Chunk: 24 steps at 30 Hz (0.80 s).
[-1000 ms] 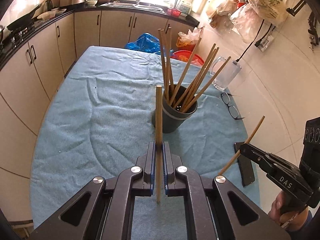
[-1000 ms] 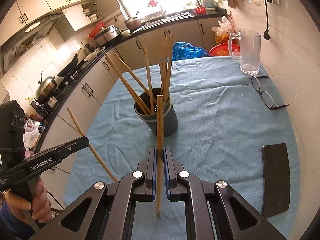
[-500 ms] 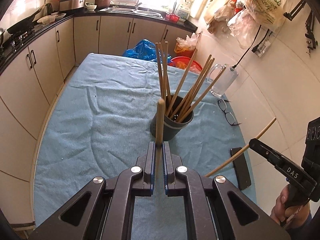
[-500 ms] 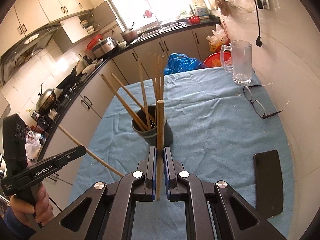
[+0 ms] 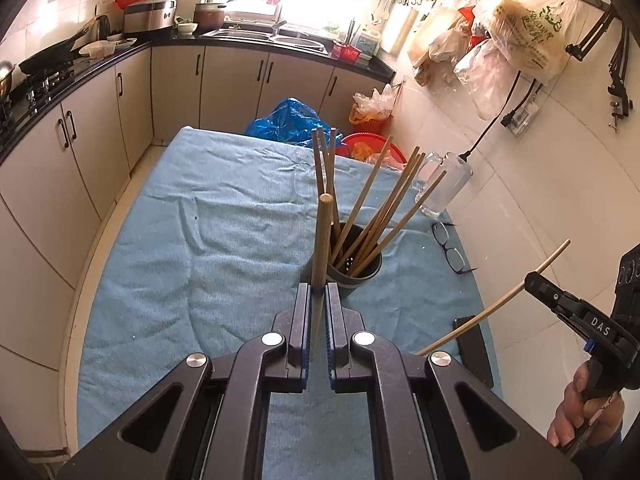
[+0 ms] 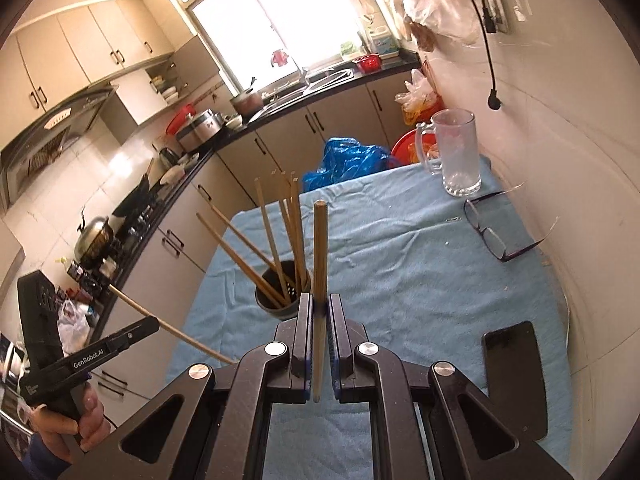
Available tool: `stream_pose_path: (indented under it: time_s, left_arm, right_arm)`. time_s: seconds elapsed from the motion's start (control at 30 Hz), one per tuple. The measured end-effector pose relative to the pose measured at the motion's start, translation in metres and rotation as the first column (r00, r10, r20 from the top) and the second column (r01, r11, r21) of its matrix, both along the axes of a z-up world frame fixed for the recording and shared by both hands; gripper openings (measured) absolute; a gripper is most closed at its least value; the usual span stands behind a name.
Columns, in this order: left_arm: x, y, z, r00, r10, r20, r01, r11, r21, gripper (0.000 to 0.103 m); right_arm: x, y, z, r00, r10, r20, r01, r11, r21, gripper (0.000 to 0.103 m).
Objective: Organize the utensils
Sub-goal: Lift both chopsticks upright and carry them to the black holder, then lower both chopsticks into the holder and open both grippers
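A dark holder point(image 5: 354, 266) on the blue cloth point(image 5: 208, 240) holds perhaps nine wooden chopsticks point(image 5: 376, 216). The left gripper point(image 5: 318, 304) and right gripper point(image 6: 319, 312) each clamp one chopstick point(image 5: 321, 256) upright — both nearer the holder than before. Only the right view shows a kettle point(image 6: 94, 236); glasses point(image 6: 496, 236) lie rightmost.

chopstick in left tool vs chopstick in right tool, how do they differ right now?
Not much. Each view shows its own tool's chopstick upright and the other's slanted: left chopstick in the left tool, right chopstick in the right tool. Shared: wooden, clamped mid-shaft, above the holder, not yet inserted.
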State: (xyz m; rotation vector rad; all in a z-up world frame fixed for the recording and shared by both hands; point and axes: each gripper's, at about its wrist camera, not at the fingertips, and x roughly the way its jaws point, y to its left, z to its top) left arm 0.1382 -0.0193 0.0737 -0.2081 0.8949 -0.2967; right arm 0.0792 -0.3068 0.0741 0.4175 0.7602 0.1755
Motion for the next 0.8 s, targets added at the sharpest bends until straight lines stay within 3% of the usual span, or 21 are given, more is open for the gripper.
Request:
stream_pose_path:
  time_s: [0.3, 0.8]
  left_arm:
    - [0.008, -0.002, 0.018, 1.000, -0.007, 0.029, 0.007, 1.000, 0.005, 0.006]
    - [0.037, -0.017, 0.076, 0.989, -0.042, 0.143, 0.041, 0.999, 0.005, 0.006]
  right_arm:
    - [0.005, -0.012, 0.013, 1.000, -0.017, 0.020, 0.016, 1.000, 0.024, 0.007]
    - [0.038, -0.011, 0.051, 0.997, -0.010, 0.083, 0.008, 1.000, 0.027, 0.007]
